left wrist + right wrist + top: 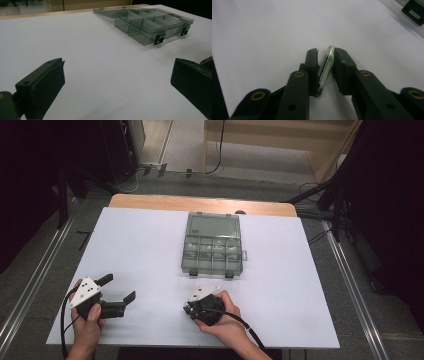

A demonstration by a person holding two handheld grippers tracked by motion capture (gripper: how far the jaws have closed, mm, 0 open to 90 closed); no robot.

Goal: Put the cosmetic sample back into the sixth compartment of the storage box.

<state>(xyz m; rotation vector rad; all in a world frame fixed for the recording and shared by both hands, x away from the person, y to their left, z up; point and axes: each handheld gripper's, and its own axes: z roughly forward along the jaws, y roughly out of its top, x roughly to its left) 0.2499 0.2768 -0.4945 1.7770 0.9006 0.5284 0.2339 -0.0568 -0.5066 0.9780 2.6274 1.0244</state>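
Right gripper (325,53) low over white counter (150,245), near front edge: jaws pinching thin clear flat plastic piece (325,65), held edge-on between pads, tip poking past jaw ends. Left gripper (118,293): jaws spread wide, nothing between. Smoky transparent compartment box (212,249), lid open, farther back, mid-counter.

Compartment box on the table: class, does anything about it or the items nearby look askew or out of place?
Nothing is damaged or spilled. The compartment box lies open, lid flat behind it. One small clear piece sits tilted between the right hand-held gripper jaws, outside the box.
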